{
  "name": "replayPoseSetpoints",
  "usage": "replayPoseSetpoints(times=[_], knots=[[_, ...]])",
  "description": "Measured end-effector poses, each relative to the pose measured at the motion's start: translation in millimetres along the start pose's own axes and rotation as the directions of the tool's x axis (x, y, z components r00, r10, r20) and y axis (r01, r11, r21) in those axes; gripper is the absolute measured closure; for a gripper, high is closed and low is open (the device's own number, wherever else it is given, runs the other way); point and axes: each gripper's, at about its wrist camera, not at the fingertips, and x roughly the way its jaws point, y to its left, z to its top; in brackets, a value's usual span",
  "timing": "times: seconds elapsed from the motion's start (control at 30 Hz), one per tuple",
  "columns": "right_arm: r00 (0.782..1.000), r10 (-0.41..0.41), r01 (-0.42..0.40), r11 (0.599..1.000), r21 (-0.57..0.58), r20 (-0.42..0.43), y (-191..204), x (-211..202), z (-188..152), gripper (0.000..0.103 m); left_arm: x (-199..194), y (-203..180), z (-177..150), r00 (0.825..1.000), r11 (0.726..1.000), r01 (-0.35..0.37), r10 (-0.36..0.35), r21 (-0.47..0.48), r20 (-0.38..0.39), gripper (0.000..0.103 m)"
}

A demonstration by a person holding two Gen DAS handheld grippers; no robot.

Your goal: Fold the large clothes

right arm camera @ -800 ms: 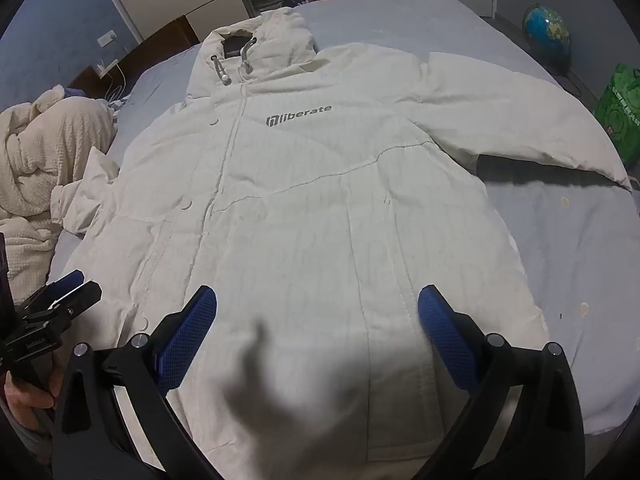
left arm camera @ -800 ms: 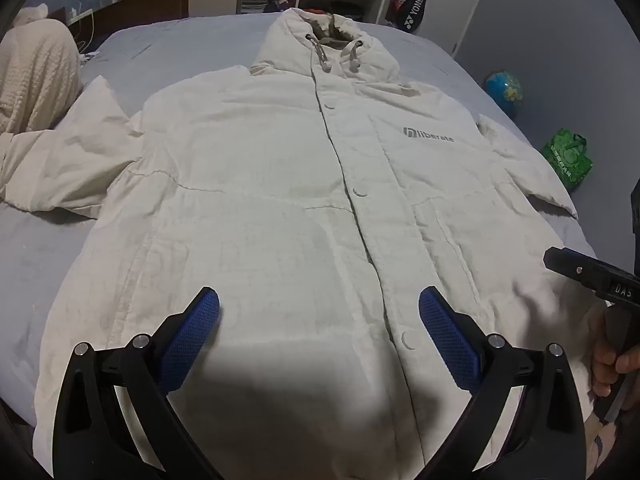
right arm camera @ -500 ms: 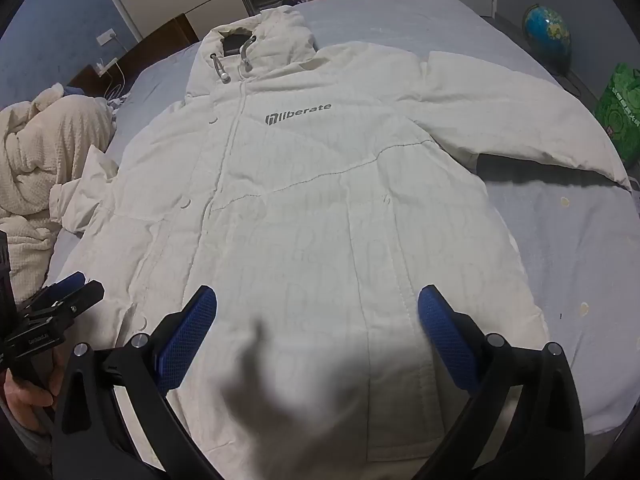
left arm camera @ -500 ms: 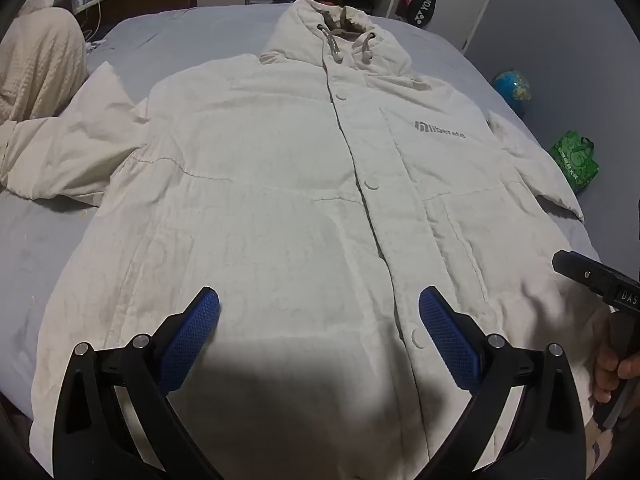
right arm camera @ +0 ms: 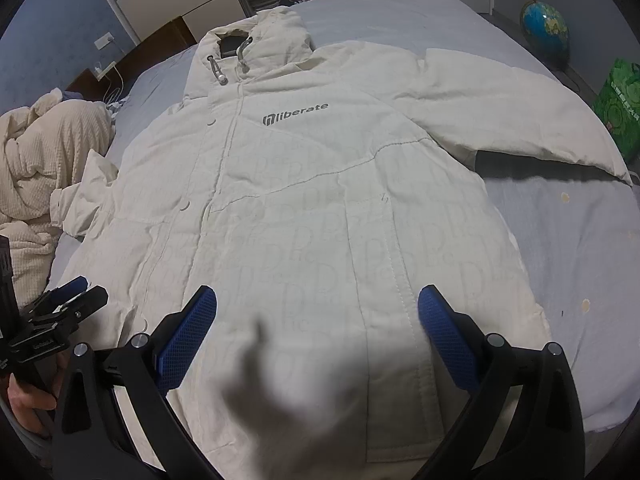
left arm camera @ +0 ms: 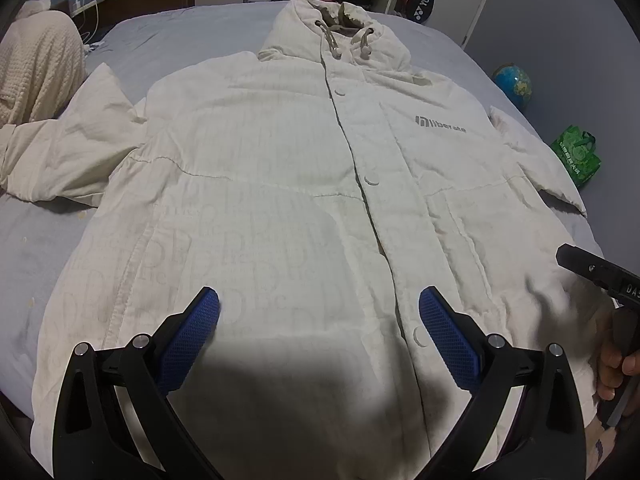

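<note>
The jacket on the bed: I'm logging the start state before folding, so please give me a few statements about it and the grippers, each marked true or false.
1. The white jacket lies front side up on the bed, buttoned shut. True.
2. The left gripper is clamped on the hem. False: its jaws stand wide apart over the lower front, holding nothing.
3. The right gripper is open. True.
4. The hood points toward the grippers. False: it lies at the far end, away from them.
5. A globe stands on the floor beside the bed. True.
6. The green bag sits on the jacket. False: it is on the floor beside the bed.
</note>
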Motion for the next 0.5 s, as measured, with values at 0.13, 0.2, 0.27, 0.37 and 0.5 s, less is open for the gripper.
replayPoseSetpoints(times=[0.13,0.2,0.27,0.37,0.5], knots=[[1.000,0.001,-0.001,1.000,0.001,-0.001,-0.9,-0.3,0.4,0.007,0.3,0.1,0.1,1.000,1.000,0.000,0.000,0.001,-0.003,0.007],[1.000,0.002,-0.002,1.000,0.001,-0.001,-1.0,-0.2,0.5,0.007,0.2,0.3,0.2,1.000,1.000,0.000,0.000,0.001,-0.003,0.007],[1.000,0.001,-0.001,1.000,0.001,-0.001,-1.2,-0.3,0.7,0.007,0.2,0.2,0.1,1.000,1.000,0.000,0.000,0.001,-0.003,0.007],[1.000,0.001,-0.001,1.000,0.001,-0.001,-1.3,-0.4,0.7,0.007,0.2,0.2,0.1,1.000,1.000,0.000,0.000,0.001,-0.003,0.007],[1.000,0.001,-0.001,1.000,0.001,-0.002,-1.3,0.0,0.9,0.007,0.4,0.4,0.0,1.000,1.000,0.000,0.000,0.001,-0.003,0.007]])
